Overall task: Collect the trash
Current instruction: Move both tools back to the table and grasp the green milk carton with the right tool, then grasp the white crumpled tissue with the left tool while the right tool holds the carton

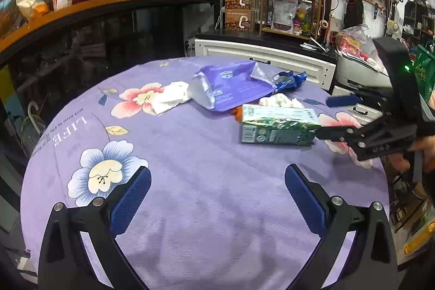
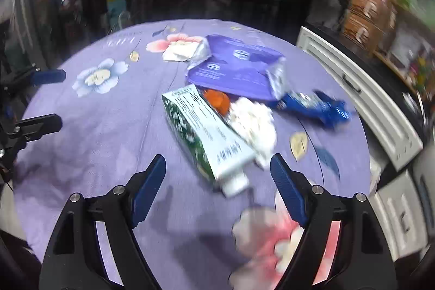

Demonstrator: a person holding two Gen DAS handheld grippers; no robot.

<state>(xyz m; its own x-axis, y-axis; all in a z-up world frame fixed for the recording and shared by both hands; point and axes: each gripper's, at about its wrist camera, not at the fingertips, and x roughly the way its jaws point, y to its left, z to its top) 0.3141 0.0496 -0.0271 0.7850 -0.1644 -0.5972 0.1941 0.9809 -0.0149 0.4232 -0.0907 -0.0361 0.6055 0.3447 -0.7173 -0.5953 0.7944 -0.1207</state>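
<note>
Trash lies on a round table with a purple flowered cloth [image 1: 190,167]. A green and white carton [image 1: 277,124] lies on its side; in the right wrist view the carton [image 2: 209,135] is just ahead of my open right gripper [image 2: 217,167]. Behind the carton lie a purple foil bag [image 1: 233,86], a blue wrapper [image 1: 291,79], crumpled white tissue [image 1: 171,97], more tissue [image 2: 252,124] and an orange scrap [image 2: 217,99]. My left gripper [image 1: 217,178] is open and empty over bare cloth. The right gripper also shows in the left wrist view [image 1: 337,116], beside the carton.
A white cabinet [image 1: 266,59] stands behind the table. A dark counter with an orange top [image 1: 108,2] curves along the back left. Shelves with boxes and jars [image 1: 288,7] stand at the back. A person's hand [image 1: 418,154] holds the right gripper.
</note>
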